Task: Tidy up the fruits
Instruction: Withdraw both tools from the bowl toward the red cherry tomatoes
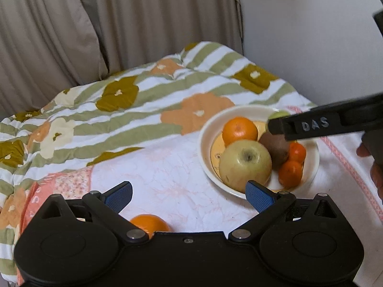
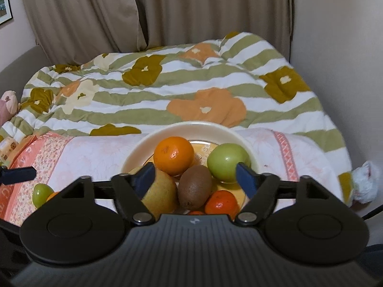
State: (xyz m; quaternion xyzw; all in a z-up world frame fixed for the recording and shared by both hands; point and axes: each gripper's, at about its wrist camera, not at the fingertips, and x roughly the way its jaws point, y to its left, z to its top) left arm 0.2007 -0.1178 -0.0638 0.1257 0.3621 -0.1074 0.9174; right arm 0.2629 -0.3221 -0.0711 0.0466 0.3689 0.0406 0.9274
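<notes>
A cream bowl [image 2: 196, 125] on the pink-white cloth holds an orange [image 2: 173, 155], a green apple [image 2: 226, 162], a kiwi [image 2: 195, 186], a yellow apple [image 2: 162, 193] and small tangerines [image 2: 221, 202]. My right gripper [image 2: 196, 177] hangs open over the bowl; its pads touch no fruit. In the left wrist view, one of its black fingers [image 1: 311, 125] reaches over the bowl [image 1: 205, 129] above the kiwi [image 1: 275, 147]. My left gripper [image 1: 189, 191] is open and holds nothing, left of the bowl. A loose orange [image 1: 149, 223] lies on the cloth just beneath it.
A second green apple [image 2: 40, 192] lies on the cloth at the left, with a bit of orange fruit [image 2: 52, 195] beside it. A striped floral quilt [image 2: 191, 83] is bunched behind the bowl, with curtains and a wall beyond. A person's hand [image 1: 375, 174] shows at the right edge.
</notes>
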